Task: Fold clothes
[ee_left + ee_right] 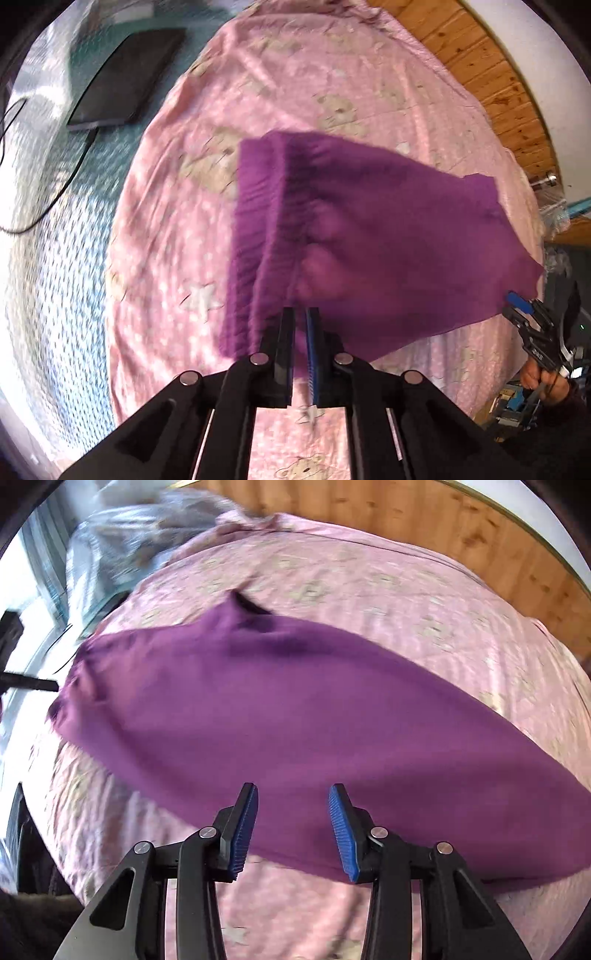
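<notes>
Laptop (125,75): dark, closed, lying at far left on a teal knitted blanket (55,258); a black cable (48,192) is trailed from it. Seen only in the left wrist view.
Left gripper (301,314): jaws nearly together, clamped on the ribbed edge of the purple garment (369,240).
Purple garment: held up over the pink bedsheet (177,258), blurred.
Right gripper (291,794): blue pads (341,823) set wide apart, nothing between them; garment just beyond the tips.
Headboard (480,535): wooden, at right behind the bed.
Right-wrist-only detail: grey crumpled fabric (129,535) at upper left.
</notes>
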Available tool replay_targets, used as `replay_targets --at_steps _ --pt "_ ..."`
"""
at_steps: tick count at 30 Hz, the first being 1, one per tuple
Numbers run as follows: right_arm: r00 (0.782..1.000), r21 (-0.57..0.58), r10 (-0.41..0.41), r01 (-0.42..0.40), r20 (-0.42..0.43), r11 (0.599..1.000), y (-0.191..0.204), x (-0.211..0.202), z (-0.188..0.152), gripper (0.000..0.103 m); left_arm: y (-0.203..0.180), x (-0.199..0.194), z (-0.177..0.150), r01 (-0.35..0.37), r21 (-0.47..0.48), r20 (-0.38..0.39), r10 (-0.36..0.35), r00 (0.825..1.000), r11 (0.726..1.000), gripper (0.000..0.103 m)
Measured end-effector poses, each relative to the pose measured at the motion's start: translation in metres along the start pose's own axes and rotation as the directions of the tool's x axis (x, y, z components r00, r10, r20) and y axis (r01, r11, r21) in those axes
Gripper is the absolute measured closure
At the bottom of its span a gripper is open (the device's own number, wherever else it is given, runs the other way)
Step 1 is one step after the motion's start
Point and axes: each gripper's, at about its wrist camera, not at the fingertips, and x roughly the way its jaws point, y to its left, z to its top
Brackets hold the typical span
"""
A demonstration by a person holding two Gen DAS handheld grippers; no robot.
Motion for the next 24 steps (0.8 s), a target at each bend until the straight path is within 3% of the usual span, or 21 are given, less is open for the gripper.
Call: replay_targets --at_steps 2,3,4,5,6,8,10,11,13,15,16,17,18,19,20,21,23,24 --pt "0.995 0.098 -0.095 0.098 -0.035 0.99 -0.048 0.006 -0.02 0.063 -0.018 0.007 0.012 0.037 0.065 0.006 -0.037 0.999 0.997 0.096" --pt "0.989 0.138 -0.13 0.139 -0.067 0.981 -0.071 0.01 -0.034 0.063 -0.018 0.017 0.016 0.017 0.08 -0.01 -0.016 1.0 0.997 0.096" --pt "0.989 0.168 -0.118 0.132 -0.09 0.977 -0.089 0.012 -0.05 0.063 -0.012 0.028 0.016 -0.03 0.08 -0.031 0.033 0.999 0.996 0.096" --pt "0.996 0.186 -0.064 0.074 -0.059 0.98 -0.101 0.003 -0.063 0.063 0.0 0.04 0.016 -0.097 0.064 -0.053 0.1 0.994 0.993 0.096" --pt "0.995 0.182 -0.037 0.054 -0.095 0.982 -0.108 0.0 -0.07 0.063 0.014 0.047 0.015 -0.119 0.028 -0.063 0.121 0.991 0.993 0.098" --pt "0.996 0.183 -0.021 0.036 -0.087 0.982 -0.129 -0.016 -0.078 0.065 0.028 0.038 0.014 -0.085 -0.068 -0.044 0.082 0.996 0.994 0.098" --pt "0.999 0.2 -0.037 0.042 -0.029 0.979 -0.157 -0.037 -0.083 0.064 0.011 0.02 0.011 -0.11 -0.053 0.001 0.11 0.994 0.993 0.094" --pt "0.997 0.252 -0.083 0.081 -0.003 0.964 -0.182 -0.047 -0.089 0.064 -0.002 0.012 0.009 -0.087 -0.053 0.03 0.089 0.996 0.995 0.092" --pt "0.987 0.4 -0.157 0.132 0.031 0.907 -0.238 -0.056 -0.103 0.064 -0.032 0.009 0.005 -0.005 -0.049 0.06 0.008 0.998 0.999 0.076" --pt "0.974 0.533 -0.226 0.176 0.029 0.827 -0.294 -0.055 -0.115 0.064 -0.066 0.021 0.005 0.05 -0.015 0.061 -0.049 0.997 0.999 0.073" --pt "0.972 0.56 -0.234 0.201 -0.014 0.804 -0.316 -0.044 -0.123 0.064 -0.084 0.032 0.005 0.068 -0.001 0.045 -0.068 0.997 0.998 0.073" --pt "0.971 0.576 -0.233 0.215 -0.043 0.789 -0.334 -0.035 -0.13 0.064 -0.102 0.044 0.005 0.081 0.01 0.026 -0.081 0.996 0.997 0.073" --pt "0.977 0.562 -0.211 0.187 -0.023 0.805 -0.342 -0.038 -0.134 0.064 -0.119 0.057 0.003 0.086 0.017 0.004 -0.086 0.996 0.996 0.073" --pt "0.982 0.547 -0.189 0.166 -0.015 0.821 -0.349 -0.041 -0.137 0.064 -0.132 0.072 0.0 0.06 0.023 -0.018 -0.06 0.998 0.998 0.073" --pt "0.985 0.531 -0.171 0.162 -0.033 0.832 -0.354 -0.048 -0.137 0.065 -0.139 0.088 -0.004 -0.004 0.031 -0.04 0.005 0.999 0.999 0.073" --pt "0.986 0.53 -0.165 0.137 0.006 0.837 -0.357 -0.06 -0.138 0.065 -0.144 0.101 -0.008 -0.067 0.037 -0.047 0.069 0.996 0.997 0.074" --pt "0.977 0.551 -0.201 0.127 0.076 0.825 -0.367 -0.078 -0.148 0.058 -0.149 0.104 -0.01 -0.121 0.006 0.003 0.121 0.993 0.993 0.075" --pt "0.975 0.576 -0.211 0.134 0.069 0.806 -0.375 -0.077 -0.158 0.058 -0.15 0.104 -0.009 -0.142 -0.028 -0.011 0.141 0.99 0.99 0.075"
